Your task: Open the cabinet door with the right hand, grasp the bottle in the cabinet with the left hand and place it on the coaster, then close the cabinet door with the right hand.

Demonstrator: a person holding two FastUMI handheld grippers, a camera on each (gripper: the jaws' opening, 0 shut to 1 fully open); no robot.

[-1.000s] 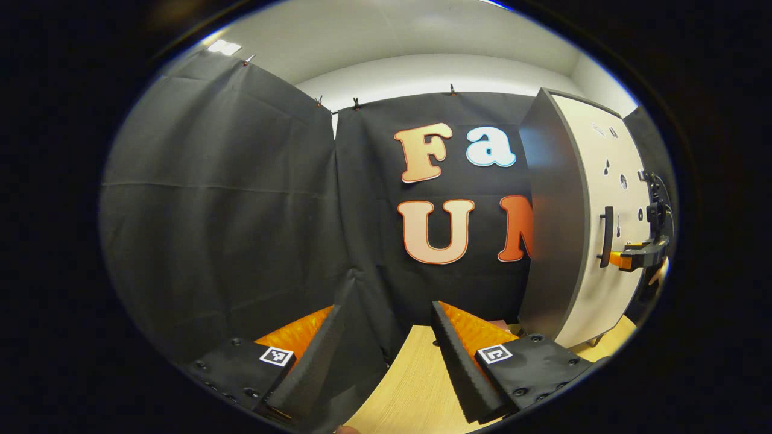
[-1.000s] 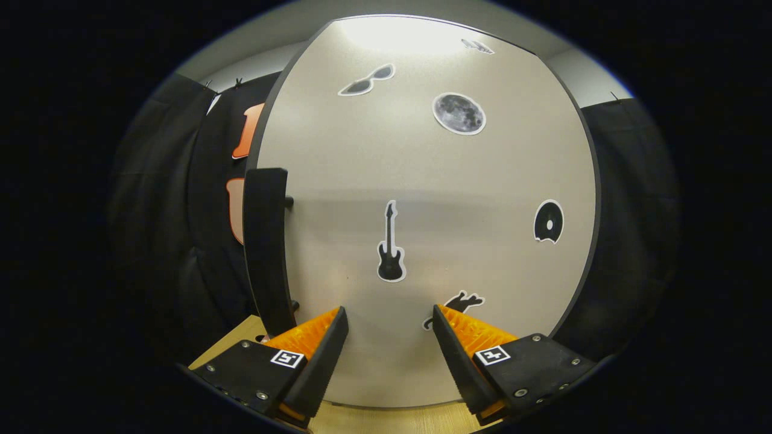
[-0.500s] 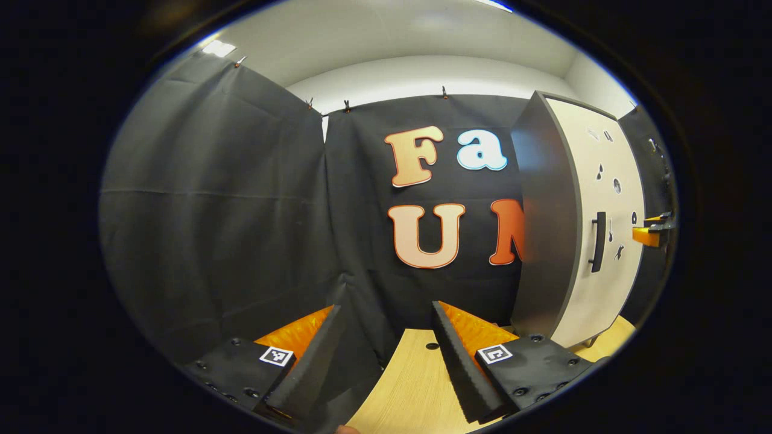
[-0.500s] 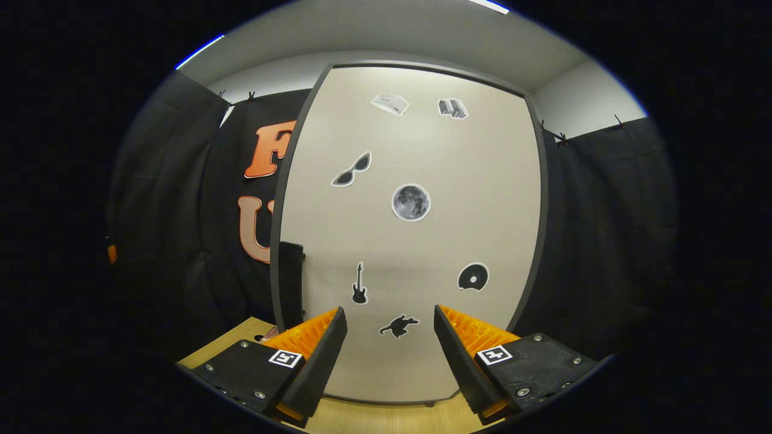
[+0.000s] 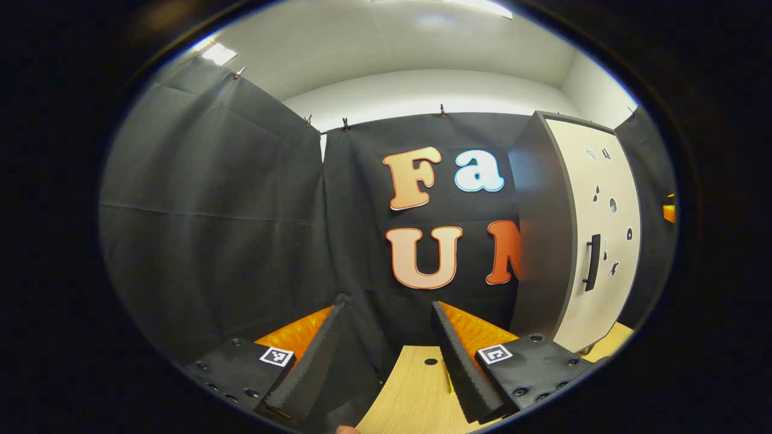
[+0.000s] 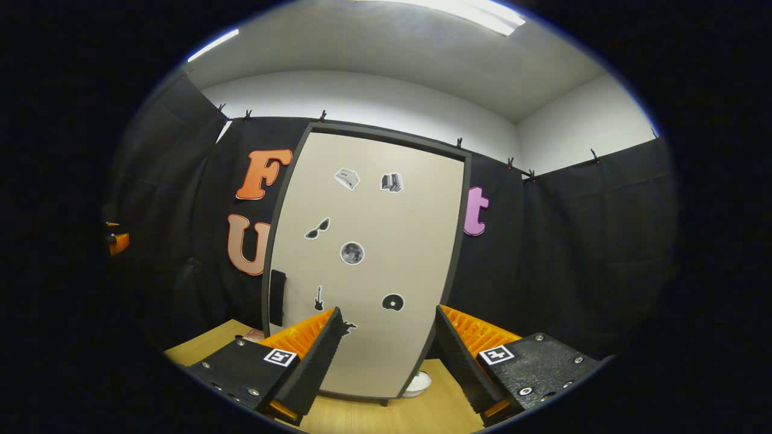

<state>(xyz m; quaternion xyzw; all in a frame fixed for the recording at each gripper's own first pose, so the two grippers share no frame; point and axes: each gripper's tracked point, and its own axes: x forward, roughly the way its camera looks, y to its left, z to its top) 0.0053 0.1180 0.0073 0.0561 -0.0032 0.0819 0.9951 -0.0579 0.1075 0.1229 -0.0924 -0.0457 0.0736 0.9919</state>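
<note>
Frontally, in the right gripper view, the tall beige cabinet door with a dark grey frame (image 6: 368,265) stands closed, its face carrying small stickers: sunglasses, a moon, a guitar, a disc. A black vertical bar handle (image 6: 277,298) sits at the door's left edge, low down. The right tongs (image 6: 386,337) are held level before the lower part of the door, apart from it, fingers spread wide with nothing between them. A small white round object (image 6: 417,383) lies on the light wooden bench (image 6: 386,416) at the cabinet's lower right foot; what it is cannot be told. At the far left edge of this view a small part of the other gripper (image 6: 117,241) shows.

Obliquely, the left gripper view presents the same cabinet from its side: the dark grey side panel (image 5: 540,235) faces the camera and the beige door (image 5: 603,241) with its black handle (image 5: 591,263) recedes to the right. The left tongs (image 5: 386,337) point at the black cloth wall, fingers likewise spread and empty, hovering over the bench's (image 5: 416,392) far edge, where a small dark hole (image 5: 430,362) marks the wood. The bottle and the coaster cannot be made out.
</note>
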